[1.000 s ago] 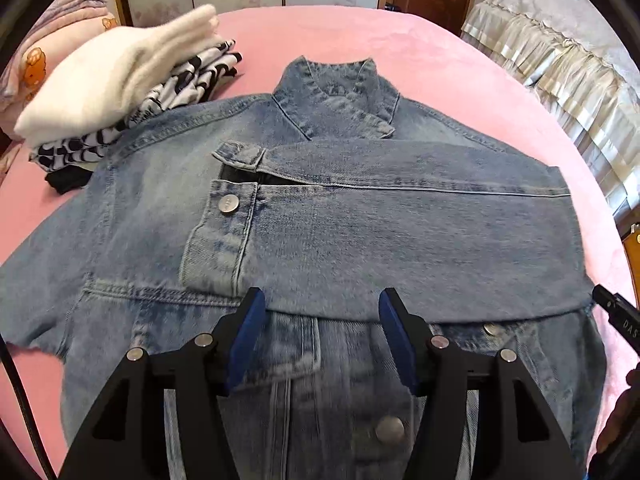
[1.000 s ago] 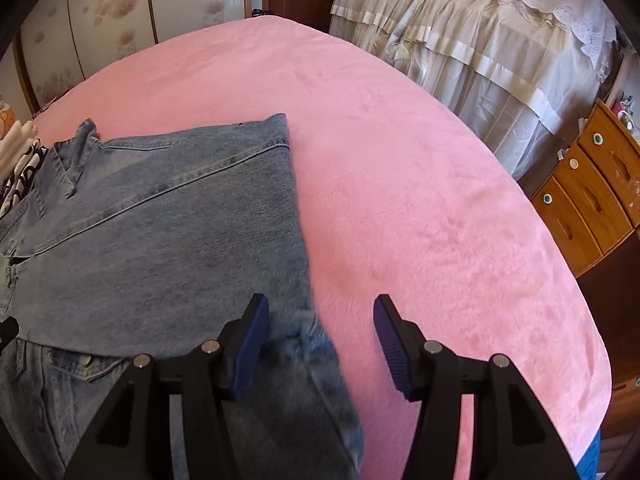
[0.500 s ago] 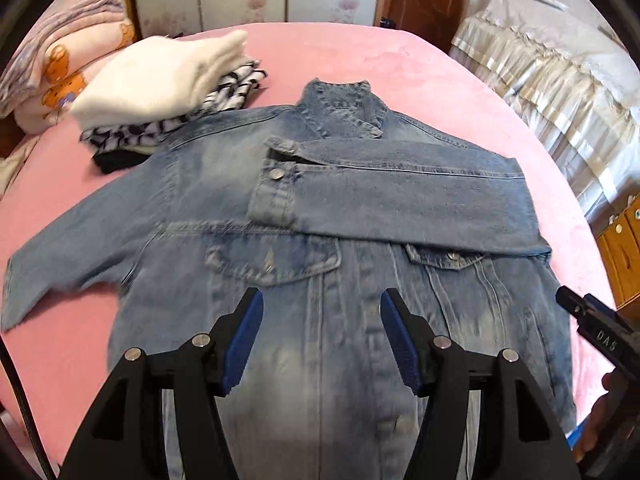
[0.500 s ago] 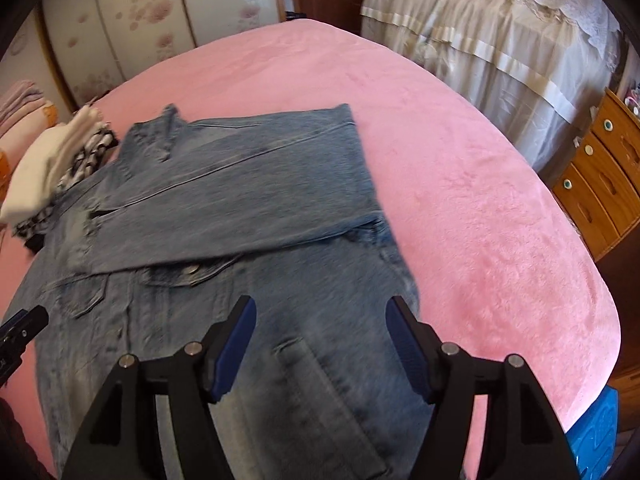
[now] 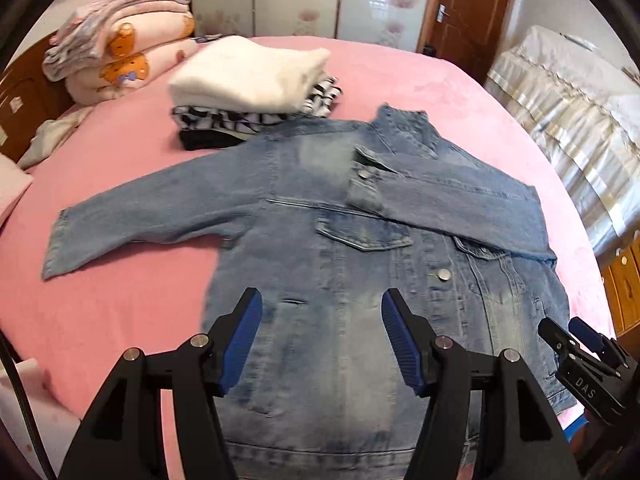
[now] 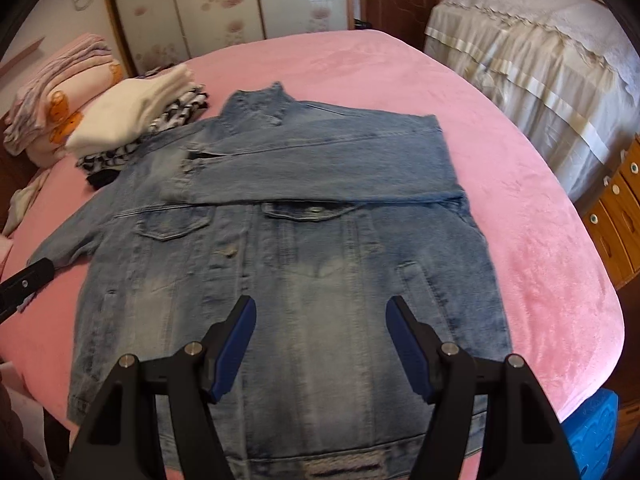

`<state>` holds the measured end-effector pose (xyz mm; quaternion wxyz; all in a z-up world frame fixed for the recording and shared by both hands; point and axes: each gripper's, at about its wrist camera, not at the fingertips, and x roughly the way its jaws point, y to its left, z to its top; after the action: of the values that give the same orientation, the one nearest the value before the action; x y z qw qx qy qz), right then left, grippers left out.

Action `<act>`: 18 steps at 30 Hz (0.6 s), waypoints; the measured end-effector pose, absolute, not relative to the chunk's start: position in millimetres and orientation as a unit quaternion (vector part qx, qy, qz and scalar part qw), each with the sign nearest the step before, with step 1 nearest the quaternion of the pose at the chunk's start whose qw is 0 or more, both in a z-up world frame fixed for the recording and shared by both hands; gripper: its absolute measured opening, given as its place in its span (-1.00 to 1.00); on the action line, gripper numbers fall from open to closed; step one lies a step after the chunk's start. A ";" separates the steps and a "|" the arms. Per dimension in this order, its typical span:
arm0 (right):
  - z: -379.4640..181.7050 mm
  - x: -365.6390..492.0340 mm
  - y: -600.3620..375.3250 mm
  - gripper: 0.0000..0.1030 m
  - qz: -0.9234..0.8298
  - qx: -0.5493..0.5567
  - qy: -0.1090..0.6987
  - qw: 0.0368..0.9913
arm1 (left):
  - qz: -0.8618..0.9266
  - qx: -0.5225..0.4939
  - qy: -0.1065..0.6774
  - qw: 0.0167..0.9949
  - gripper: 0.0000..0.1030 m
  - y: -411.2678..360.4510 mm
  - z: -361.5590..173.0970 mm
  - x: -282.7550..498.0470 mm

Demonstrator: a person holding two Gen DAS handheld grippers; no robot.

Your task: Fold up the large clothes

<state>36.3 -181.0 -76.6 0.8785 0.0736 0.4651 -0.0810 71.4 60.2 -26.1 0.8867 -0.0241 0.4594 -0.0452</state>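
A denim jacket (image 5: pixel 360 280) lies face up on a pink bed (image 5: pixel 120 312), one sleeve (image 5: pixel 452 208) folded across its chest, the other outstretched. Both the left hand-held gripper (image 5: pixel 322 340) and right hand-held gripper (image 6: pixel 320 342) hover above its hem, jaws apart and empty, near stacked folded clothes (image 5: pixel 248 92).

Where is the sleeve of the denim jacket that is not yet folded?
In the left wrist view, the unfolded sleeve lies flat on the pink bed, stretched out to the left of the jacket, in front of the stack of folded clothes.

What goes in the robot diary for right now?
denim jacket flat on bed | one sleeve folded | left gripper open | right gripper open
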 end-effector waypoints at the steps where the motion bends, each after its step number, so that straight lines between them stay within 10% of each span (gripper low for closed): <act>1: -73.2 36.6 -174.6 0.31 -0.075 0.072 0.461 0.881 | -0.041 -0.030 0.456 0.888 0.26 68.4 -23.3 69.6; 18: -14.0 66.4 -34.3 0.31 0.044 0.001 0.397 0.917 | 0.018 -0.181 0.437 0.881 0.32 225.3 -21.5 102.3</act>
<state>66.4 -34.3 -14.0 0.9168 0.0011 0.3970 0.0437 102.3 225.3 -21.5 0.8811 -0.1807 0.4367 0.0184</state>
